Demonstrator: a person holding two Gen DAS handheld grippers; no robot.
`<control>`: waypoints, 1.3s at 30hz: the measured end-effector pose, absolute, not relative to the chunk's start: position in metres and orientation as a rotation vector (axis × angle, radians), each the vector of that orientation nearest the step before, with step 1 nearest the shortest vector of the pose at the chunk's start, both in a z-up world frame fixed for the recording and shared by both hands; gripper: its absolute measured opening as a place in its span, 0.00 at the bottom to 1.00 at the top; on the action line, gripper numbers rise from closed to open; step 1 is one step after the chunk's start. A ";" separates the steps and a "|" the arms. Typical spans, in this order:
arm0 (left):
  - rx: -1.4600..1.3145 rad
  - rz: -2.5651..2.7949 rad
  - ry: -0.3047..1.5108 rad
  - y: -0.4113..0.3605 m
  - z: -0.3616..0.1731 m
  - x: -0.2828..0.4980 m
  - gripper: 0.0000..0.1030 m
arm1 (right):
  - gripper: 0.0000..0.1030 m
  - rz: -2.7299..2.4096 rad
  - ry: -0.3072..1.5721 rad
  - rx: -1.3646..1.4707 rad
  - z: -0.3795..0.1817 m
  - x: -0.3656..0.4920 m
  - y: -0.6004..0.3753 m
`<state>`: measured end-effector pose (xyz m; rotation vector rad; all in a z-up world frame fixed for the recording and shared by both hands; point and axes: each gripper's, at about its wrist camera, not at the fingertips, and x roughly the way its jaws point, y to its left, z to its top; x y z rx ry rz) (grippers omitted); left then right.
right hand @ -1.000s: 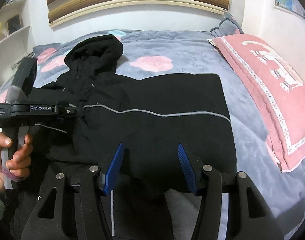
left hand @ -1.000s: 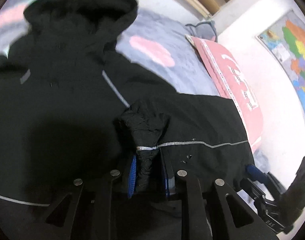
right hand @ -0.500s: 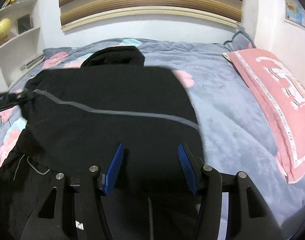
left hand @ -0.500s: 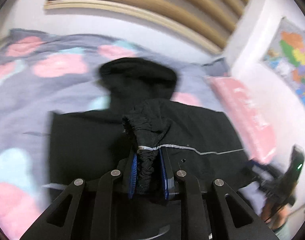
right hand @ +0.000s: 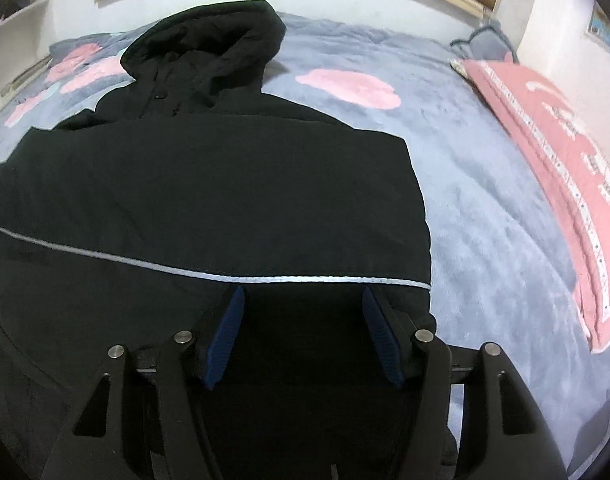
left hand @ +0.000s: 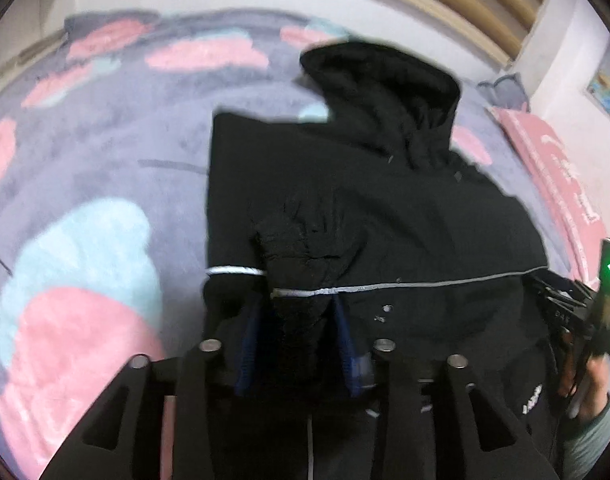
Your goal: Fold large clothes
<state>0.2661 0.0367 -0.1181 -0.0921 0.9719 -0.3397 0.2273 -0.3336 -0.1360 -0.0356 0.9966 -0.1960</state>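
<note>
Black hooded jacket (right hand: 209, 184) lies spread on the bed (right hand: 485, 208), hood (right hand: 209, 48) toward the headboard edge, body reaching back to the near edge under both tools. Left gripper (left hand: 295, 312): blue fingers (left hand: 247, 352) set narrow, clamped on a bunched fold of the jacket (left hand: 369, 208); the puckered cloth stands up between them, with the grey reflective stripe (left hand: 425, 283) crossing right at the fingertips. Left-wrist view is motion-blurred. Right gripper (right hand: 303, 300): fingers (right hand: 225, 336) spread wide, jacket fabric filling the gap between them and beneath; cannot tell whether they touch the cloth. The stripe (right hand: 265, 279) runs just ahead of the fingertips, and the jacket's side edge falls just outside the right-hand finger. Pink pillow (right hand: 557, 168) rests along the bed's right edge, well apart from the jacket.
</note>
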 end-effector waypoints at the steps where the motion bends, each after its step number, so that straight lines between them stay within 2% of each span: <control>1: -0.095 -0.338 0.942 0.042 -0.109 0.261 0.41 | 0.63 -0.191 1.002 -0.017 -0.128 0.227 -0.336; 2: -0.104 -0.346 0.900 0.046 -0.094 0.256 0.45 | 0.63 -0.177 0.989 0.006 -0.119 0.223 -0.336; 3: -0.113 -0.358 0.872 0.047 -0.083 0.253 0.56 | 0.63 -0.161 0.970 0.027 -0.111 0.218 -0.330; 5: -0.126 -0.396 0.822 0.040 -0.062 0.249 0.61 | 0.63 -0.081 0.891 0.092 -0.087 0.208 -0.323; 9: -0.072 -0.388 0.816 0.008 -0.065 0.260 0.61 | 0.64 -0.021 0.847 0.048 -0.076 0.205 -0.291; 13: -0.094 -0.277 0.920 -0.003 -0.121 0.279 0.60 | 0.64 -0.044 0.853 -0.002 -0.108 0.209 -0.278; 15: -0.076 -0.237 0.908 -0.004 -0.145 0.279 0.60 | 0.63 -0.061 0.838 0.017 -0.130 0.206 -0.285; 20: 0.030 -0.171 0.869 -0.019 -0.163 0.275 0.62 | 0.63 -0.073 0.779 -0.015 -0.156 0.191 -0.284; 25: 0.014 -0.180 0.794 -0.013 -0.165 0.264 0.63 | 0.63 -0.083 0.750 -0.036 -0.162 0.187 -0.282; 33: 0.044 -0.156 0.784 -0.019 -0.165 0.262 0.63 | 0.64 -0.067 0.747 -0.014 -0.164 0.191 -0.286; 39: 0.063 -0.168 0.800 -0.019 -0.155 0.258 0.63 | 0.70 -0.061 0.747 -0.007 -0.162 0.188 -0.286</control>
